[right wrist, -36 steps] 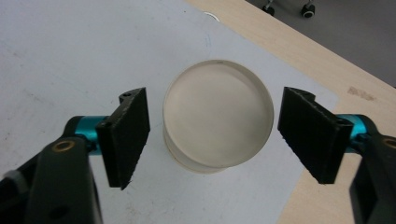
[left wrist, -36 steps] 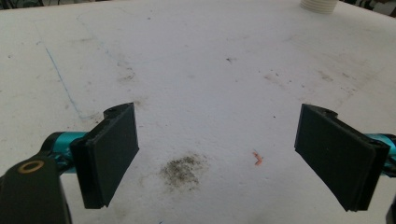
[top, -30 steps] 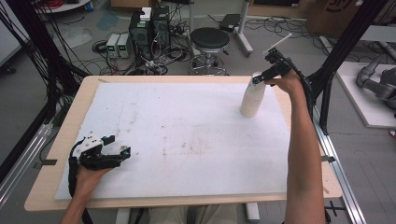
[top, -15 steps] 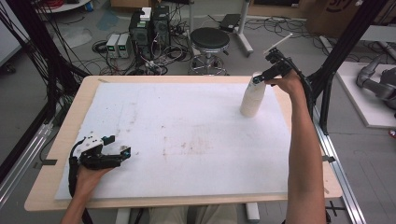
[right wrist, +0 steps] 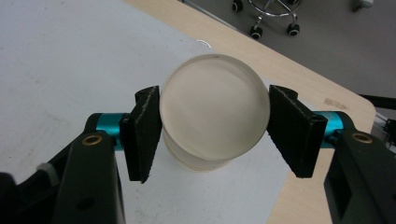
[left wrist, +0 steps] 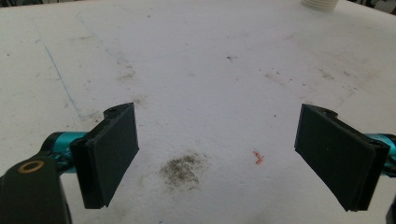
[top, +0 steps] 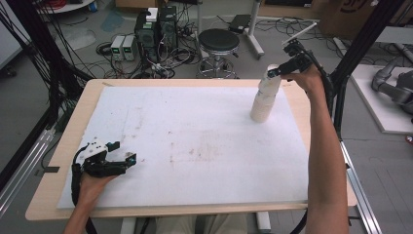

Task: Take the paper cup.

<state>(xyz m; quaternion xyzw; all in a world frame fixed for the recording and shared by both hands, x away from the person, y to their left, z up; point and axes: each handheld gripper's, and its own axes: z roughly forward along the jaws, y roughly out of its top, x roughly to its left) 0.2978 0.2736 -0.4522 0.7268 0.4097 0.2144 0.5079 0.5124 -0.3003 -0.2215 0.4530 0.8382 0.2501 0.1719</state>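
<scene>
A white mat is spread over most of the table. A stack of cups is parked on the mat at about 2 o'clock, near the far right corner. The left gripper is rested on the mat around 8 o'clock, well apart from the stack. A stool is found beyond the table at 12.

A black stool stands behind the white-covered table.

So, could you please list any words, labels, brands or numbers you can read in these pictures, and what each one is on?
None can be read.
Stack of cups: plain white, no print.
White mat: stains only.
Cardboard box: dark print, cut off and blurred.
Grey boxes on the floor: too small to read.
</scene>
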